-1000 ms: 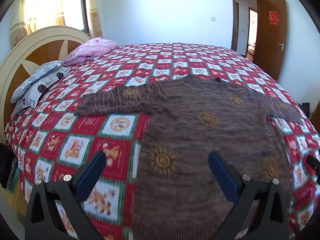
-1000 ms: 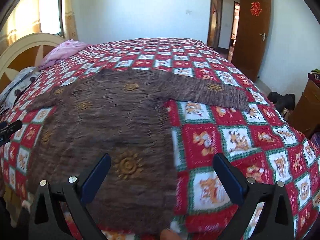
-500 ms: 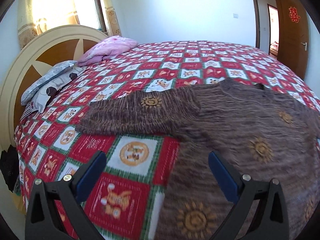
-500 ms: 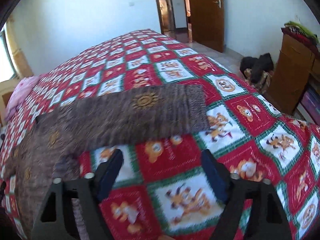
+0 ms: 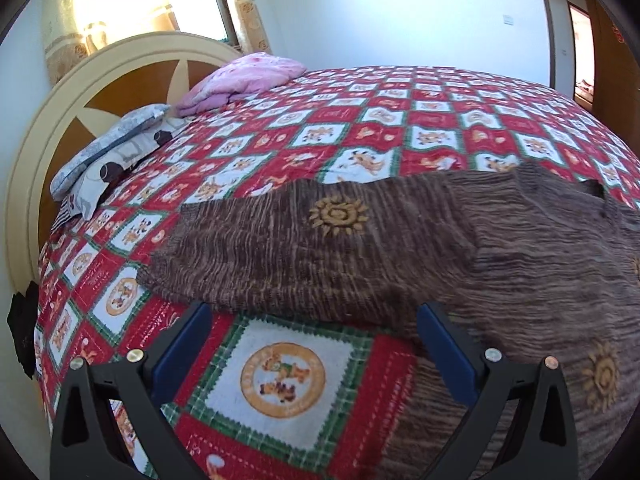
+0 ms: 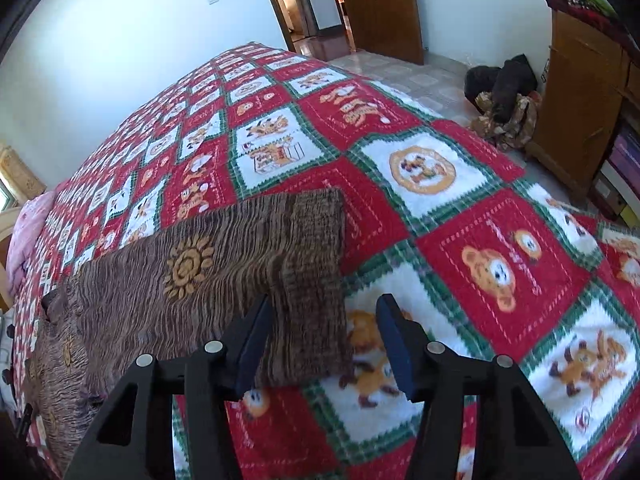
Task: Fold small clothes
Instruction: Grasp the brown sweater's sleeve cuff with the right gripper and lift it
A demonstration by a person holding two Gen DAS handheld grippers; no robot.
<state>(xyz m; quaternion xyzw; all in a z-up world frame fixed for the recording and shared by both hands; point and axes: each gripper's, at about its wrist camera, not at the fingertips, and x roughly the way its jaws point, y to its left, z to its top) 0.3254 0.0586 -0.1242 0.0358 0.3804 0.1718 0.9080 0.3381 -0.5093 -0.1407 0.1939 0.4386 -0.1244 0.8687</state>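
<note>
Left tongs (image 5: 314, 344) are spread wide, gripping nothing, blue pads hanging just short of one sleeve of the brown ribbed knit sweater with gold sun motifs (image 5: 360, 248). Right tongs (image 6: 324, 340) are released too, straddling the other sleeve's cuff (image 6: 316, 280). Sweater lies flat on the red-and-white checked cartoon bedspread (image 6: 500, 248), fuzzy-looking; pink pillow (image 5: 248, 80) by the curved headboard.

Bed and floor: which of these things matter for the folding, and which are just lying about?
For the job:
- brown sweater
- its right sleeve cuff
- left gripper, open
- right gripper, open

Lying about:
- pink quilt
- grey pillows
- dark clothes on the floor
- wooden cabinet
</note>
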